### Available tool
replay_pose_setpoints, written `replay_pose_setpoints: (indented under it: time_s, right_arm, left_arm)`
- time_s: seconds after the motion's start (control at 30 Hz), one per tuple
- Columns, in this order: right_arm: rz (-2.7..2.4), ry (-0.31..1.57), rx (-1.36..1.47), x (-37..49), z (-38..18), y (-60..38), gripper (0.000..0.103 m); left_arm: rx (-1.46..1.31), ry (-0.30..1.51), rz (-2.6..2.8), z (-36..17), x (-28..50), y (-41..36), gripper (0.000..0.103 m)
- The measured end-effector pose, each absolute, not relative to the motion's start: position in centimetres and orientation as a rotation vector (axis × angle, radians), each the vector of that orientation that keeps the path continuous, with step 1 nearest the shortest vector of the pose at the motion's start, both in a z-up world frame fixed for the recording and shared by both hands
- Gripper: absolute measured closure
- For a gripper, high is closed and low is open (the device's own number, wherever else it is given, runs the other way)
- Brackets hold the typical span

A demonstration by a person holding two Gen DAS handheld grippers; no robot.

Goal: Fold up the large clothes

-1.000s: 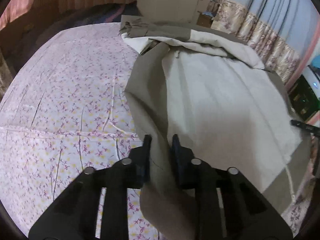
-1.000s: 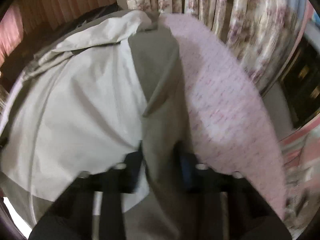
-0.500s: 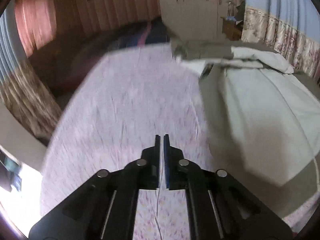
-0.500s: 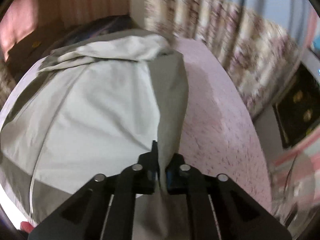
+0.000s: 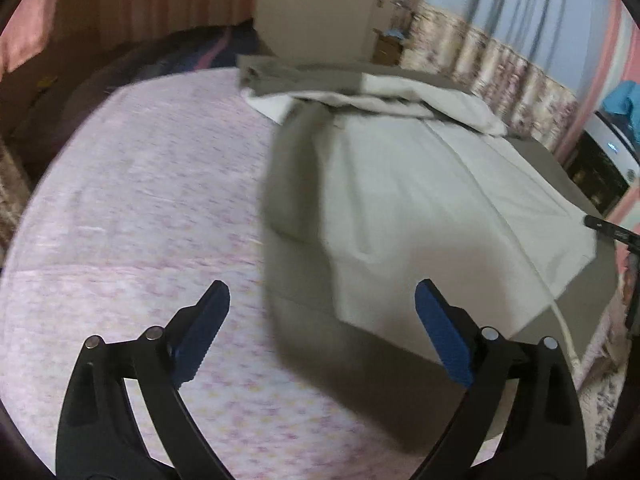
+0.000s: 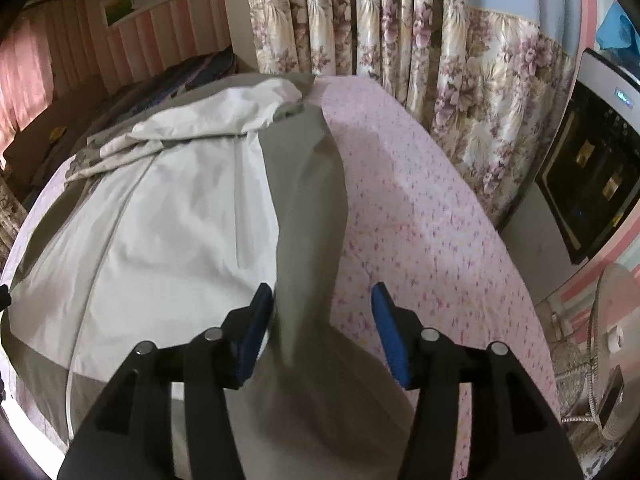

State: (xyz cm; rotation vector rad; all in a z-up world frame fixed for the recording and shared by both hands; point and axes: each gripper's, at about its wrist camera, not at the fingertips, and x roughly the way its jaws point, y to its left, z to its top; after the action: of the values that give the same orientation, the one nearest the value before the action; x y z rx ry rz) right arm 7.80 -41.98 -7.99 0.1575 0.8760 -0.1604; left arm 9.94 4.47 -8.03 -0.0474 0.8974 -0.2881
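A large olive and cream garment lies spread on a bed with a pink flowered sheet. My left gripper hovers above the garment's near left olive edge; its jaws are opening and stand wide, with nothing pressed between the pads. In the right wrist view the garment fills the left half. A raised olive fold runs between the fingers of my right gripper. Those jaws are opening, and the blue pads no longer press the cloth.
Flowered curtains hang behind the bed's right side. A black-fronted appliance and a standing fan stand to the right of the bed. Dark bedding and a white door with stickers lie beyond the far end.
One second ago both grippers were shut on the olive edge. The left let go first, swung left and back, then opened wide. The right has just parted its jaws from the fold.
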Motion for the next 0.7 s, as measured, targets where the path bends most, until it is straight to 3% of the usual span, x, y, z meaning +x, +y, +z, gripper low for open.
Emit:
replay_pose_setpoints:
  time_s: [0.1,0.17,0.23,0.27,0.3,0.33,0.43,0.7]
  right_arm:
    - [-0.136,0.908,0.164,7.2,-8.6,-42.0,0.051]
    - [-0.127,0.943,0.152,7.0,-9.1,-41.9,0.051]
    - [-0.103,0.975,0.143,7.0,-9.6,-41.6,0.055]
    - [-0.071,0.992,0.153,7.1,-10.1,-41.4,0.062]
    - [-0.039,1.006,0.17,7.3,-10.4,-41.2,0.079]
    - [-0.014,1.014,0.177,7.5,-10.7,-41.0,0.09]
    - [0.006,0.984,0.138,7.9,-10.4,-40.0,0.097]
    - [0.051,0.812,0.125,10.8,-3.8,-39.6,0.1]
  left_arm:
    - [-0.025,0.915,-0.342,-8.8,9.6,2.3,0.012]
    - [0.044,0.908,-0.315,-9.1,9.5,1.0,0.03]
    - [0.073,0.912,-0.3,-9.2,9.5,0.6,0.059]
    - [0.07,0.914,-0.308,-9.1,9.6,0.7,0.063]
    - [0.059,0.916,-0.323,-9.0,9.6,0.8,0.073]
    - [0.067,0.91,-0.314,-8.9,9.9,0.9,0.083]
    - [0.047,0.89,-0.334,-8.0,10.6,1.5,0.087]
    - [0.076,0.73,-0.319,-1.5,13.4,1.7,0.089]
